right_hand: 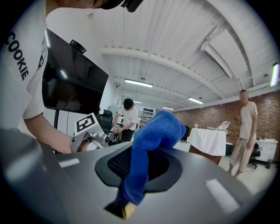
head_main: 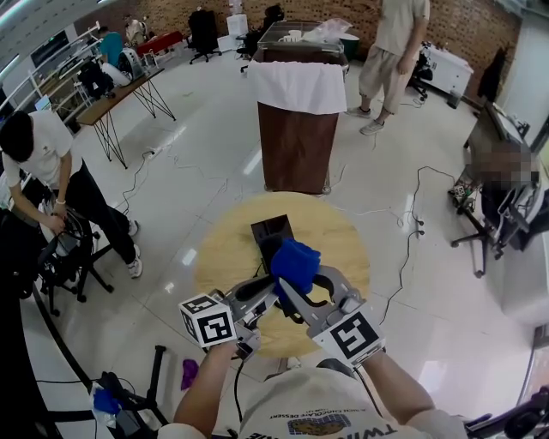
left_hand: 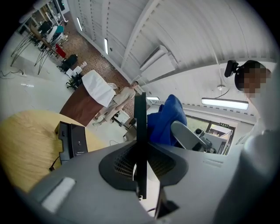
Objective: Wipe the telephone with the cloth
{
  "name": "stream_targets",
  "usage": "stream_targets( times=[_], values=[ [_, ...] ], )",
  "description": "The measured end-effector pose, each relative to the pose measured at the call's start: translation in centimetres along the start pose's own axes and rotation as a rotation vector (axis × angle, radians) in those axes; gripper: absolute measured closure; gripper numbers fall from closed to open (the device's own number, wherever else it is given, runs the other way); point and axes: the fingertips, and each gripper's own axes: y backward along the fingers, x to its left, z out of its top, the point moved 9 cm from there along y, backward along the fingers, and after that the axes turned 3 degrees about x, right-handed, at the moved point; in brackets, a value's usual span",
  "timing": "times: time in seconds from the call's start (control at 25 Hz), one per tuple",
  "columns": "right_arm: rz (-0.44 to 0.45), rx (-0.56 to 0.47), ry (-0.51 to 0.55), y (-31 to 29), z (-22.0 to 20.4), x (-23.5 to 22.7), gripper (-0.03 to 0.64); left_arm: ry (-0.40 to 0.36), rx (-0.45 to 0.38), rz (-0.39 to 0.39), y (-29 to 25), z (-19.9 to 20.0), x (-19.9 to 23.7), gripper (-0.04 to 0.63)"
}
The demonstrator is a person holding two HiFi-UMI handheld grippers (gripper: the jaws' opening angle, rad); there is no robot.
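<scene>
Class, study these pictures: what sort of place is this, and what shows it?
Probably a large open lab or workshop: trestle desks loaded with equipment, cables trailing over the glossy floor, and office chairs along a brick wall.

Blue cloth point(head_main: 296, 264) seemingly touching thin black telephone point(left_hand: 140, 127).

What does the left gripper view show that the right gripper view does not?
Only the left gripper view: the left claw shut on a thin black plate, the telephone base on the wooden table. Only the right gripper view: the right claw shut on the blue cloth, a dark screen. Both: that cloth and the draped brown stand.
</scene>
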Motion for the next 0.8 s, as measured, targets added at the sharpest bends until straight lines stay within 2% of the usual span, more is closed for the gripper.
stream_targets(
  times=[0.24, 0.8],
  values=[
    [-0.016, -0.034, 0.034, -0.2, 1.4, -0.4, 0.555, -0.020, 0.044, 0.004, -0.2, -0.9, -0.8, 0.534],
    [-0.065, -0.072, 0.082, -0.6, 4.0, -2.6, 0.555, -0.043, 0.087, 0.000, -1.2, -1.6, -1.4, 0.534]
  ],
)
